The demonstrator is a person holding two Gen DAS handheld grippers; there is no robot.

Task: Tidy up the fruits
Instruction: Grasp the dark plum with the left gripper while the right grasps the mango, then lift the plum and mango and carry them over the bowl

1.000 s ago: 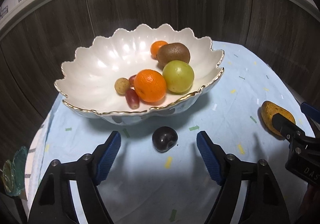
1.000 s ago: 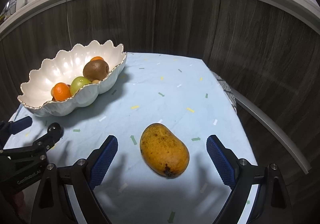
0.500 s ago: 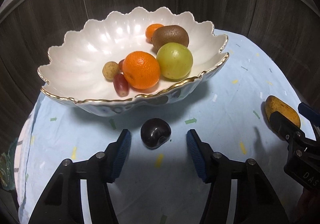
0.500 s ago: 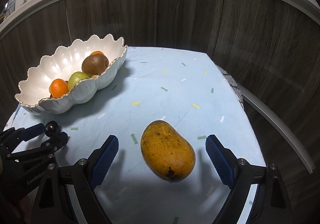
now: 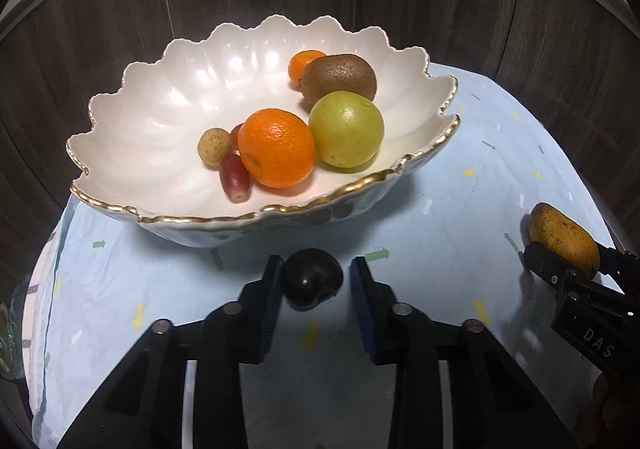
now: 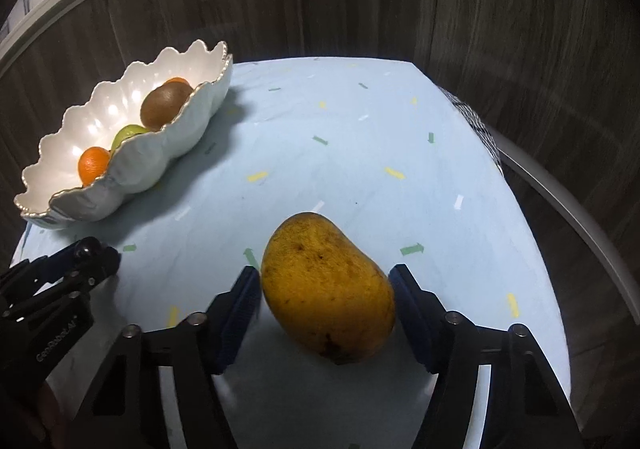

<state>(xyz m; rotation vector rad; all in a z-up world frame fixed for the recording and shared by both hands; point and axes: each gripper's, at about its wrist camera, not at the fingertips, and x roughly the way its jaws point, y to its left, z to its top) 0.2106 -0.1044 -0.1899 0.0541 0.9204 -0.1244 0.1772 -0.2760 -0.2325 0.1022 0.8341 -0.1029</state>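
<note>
Just in front of the scalloped bowl, the left gripper pinches the dark plum, while well to the bowl's right the right gripper is closing across the mango, whose long axis runs along its fingers.

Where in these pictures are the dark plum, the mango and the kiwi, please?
dark plum [image 5: 312, 283]: left wrist view, middle of its glossy top.
mango [image 6: 326, 285]: right wrist view, centre of its yellow skin.
kiwi [image 5: 340, 77]: left wrist view, middle of its brown side.
</note>
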